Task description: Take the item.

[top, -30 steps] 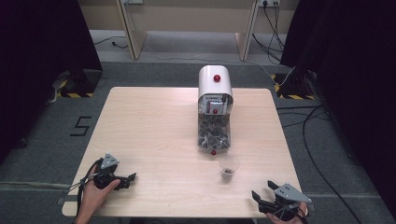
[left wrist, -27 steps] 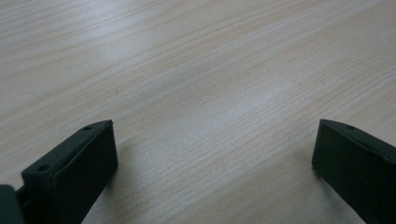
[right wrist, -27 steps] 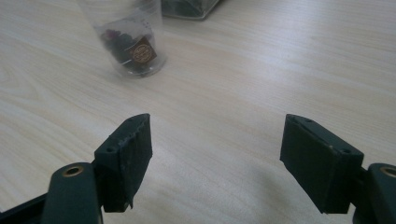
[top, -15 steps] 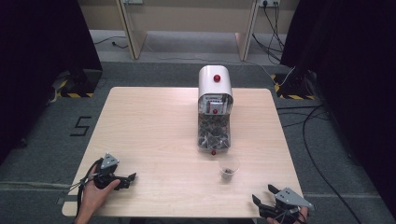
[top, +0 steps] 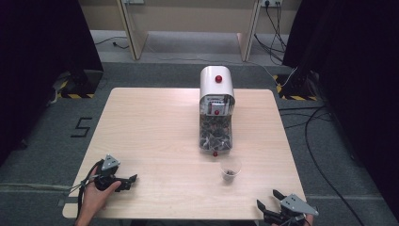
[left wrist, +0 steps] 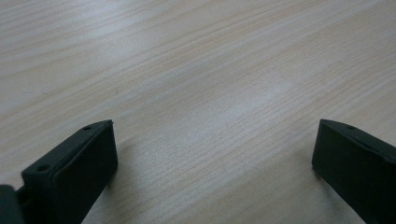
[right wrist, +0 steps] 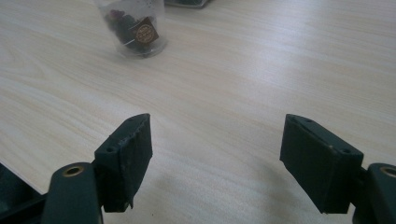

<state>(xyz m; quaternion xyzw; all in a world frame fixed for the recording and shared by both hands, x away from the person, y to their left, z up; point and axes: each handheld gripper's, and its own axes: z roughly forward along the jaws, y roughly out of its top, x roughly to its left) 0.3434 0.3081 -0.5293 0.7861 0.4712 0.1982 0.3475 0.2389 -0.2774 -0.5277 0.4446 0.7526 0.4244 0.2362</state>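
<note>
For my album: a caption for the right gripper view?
Open hand-held gripper low over the table, facing a clear cup of dark bits.

Only readable thing is a black number "5" on the grey carpet floor left of the table; the dispenser's and the packets' labels are too blurry.

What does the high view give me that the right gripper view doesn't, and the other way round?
High view alone: the white dome-topped dispenser with red knobs at the table's far middle, the left claw near the front left corner, and the grey floor around the table. Right gripper view alone: a close look at the brown-labelled packet inside the cup, and the right claw with its black jaws wide apart over bare wood. Both: the small clear plastic cup and the light wooden table.
</note>
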